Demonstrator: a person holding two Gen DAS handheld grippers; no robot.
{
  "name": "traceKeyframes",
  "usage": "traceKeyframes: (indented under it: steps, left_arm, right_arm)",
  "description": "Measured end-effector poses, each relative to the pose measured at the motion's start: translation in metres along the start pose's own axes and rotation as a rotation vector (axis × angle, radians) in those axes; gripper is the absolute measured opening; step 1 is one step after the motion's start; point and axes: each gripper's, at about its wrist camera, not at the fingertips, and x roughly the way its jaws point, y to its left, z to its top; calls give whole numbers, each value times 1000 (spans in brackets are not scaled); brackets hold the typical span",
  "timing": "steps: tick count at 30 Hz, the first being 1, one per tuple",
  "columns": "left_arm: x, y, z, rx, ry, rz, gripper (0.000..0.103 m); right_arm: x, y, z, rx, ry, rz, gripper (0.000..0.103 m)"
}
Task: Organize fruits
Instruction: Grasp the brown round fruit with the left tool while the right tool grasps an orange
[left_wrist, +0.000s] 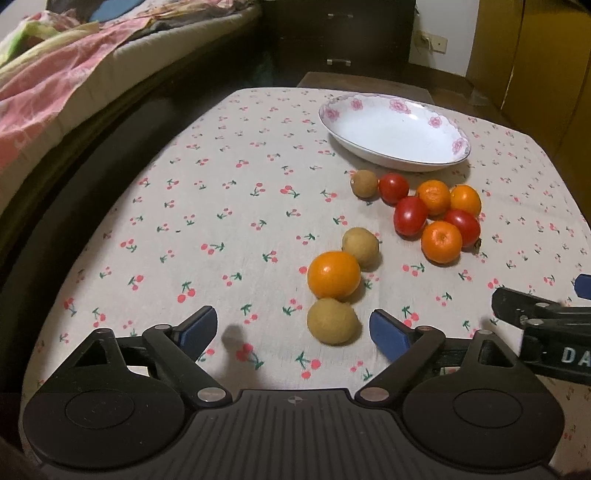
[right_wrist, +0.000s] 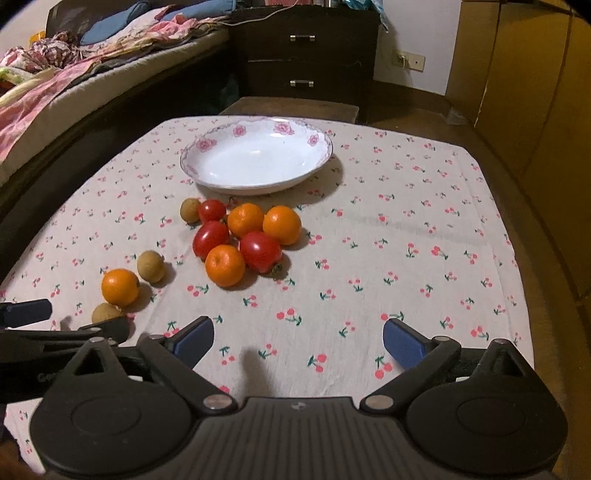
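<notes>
Left wrist view: the left tongs (left_wrist: 291, 330) stand spread and grasp nothing, above the counter (left_wrist: 184, 206) with its cherry-print cloth. A brown fruit (left_wrist: 333, 321) lies between the blue pads, touched by neither. Just beyond it sit an orange (left_wrist: 334, 274) and a second brown fruit (left_wrist: 361, 246). Farther on, a cluster of three oranges (left_wrist: 441, 242), three tomatoes (left_wrist: 410, 216) and one more brown fruit (left_wrist: 364, 183) lies just in front of an empty flowered plate (left_wrist: 394, 130). Right wrist view: the right tongs (right_wrist: 298, 343) are likewise spread over bare cloth, nothing between their pads.
</notes>
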Motion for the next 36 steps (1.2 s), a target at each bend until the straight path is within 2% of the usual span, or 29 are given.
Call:
traceKeyframes:
  steps: [4, 9, 10, 11, 12, 17, 19, 21, 24, 31, 36]
  left_arm:
    - [6, -5, -1, 19, 11, 3, 83]
    - [11, -5, -1, 9, 22, -10, 79]
    - [12, -5, -1, 8, 22, -17, 78]
    - [12, -6, -1, 7, 21, -27, 76]
    - [11, -6, -1, 8, 18, -30, 74]
    - [9, -7, -2, 11, 15, -44, 67]
    - [8, -7, -2, 13, 13, -45, 60]
    - [8, -7, -3, 18, 9, -45, 59]
    - [7, -7, -3, 20, 5, -53, 56]
    - [6, -7, -4, 19, 6, -65, 54]
    - [7, -10, -4, 29, 6, -70, 59]
  right_arm:
    - [4, -2, 2, 8, 8, 22, 93]
    - [5, -1, 5, 2, 5, 63, 92]
    - [5, 0, 6, -1, 0, 72, 86]
    - [5, 0, 7, -2, -2, 82, 76]
    - [7, 1, 8, -2, 1, 98, 73]
    - [15, 6, 14, -5, 5, 155, 68]
    - [16, 11, 17, -19, -6, 190, 66]
    - [19, 16, 20, -38, -5, 215, 61]
    - [28, 21, 25, -39, 24, 256, 48]
    - [46, 19, 32, 17, 59, 304, 41]
    - [59, 20, 38, 27, 75, 303, 41]
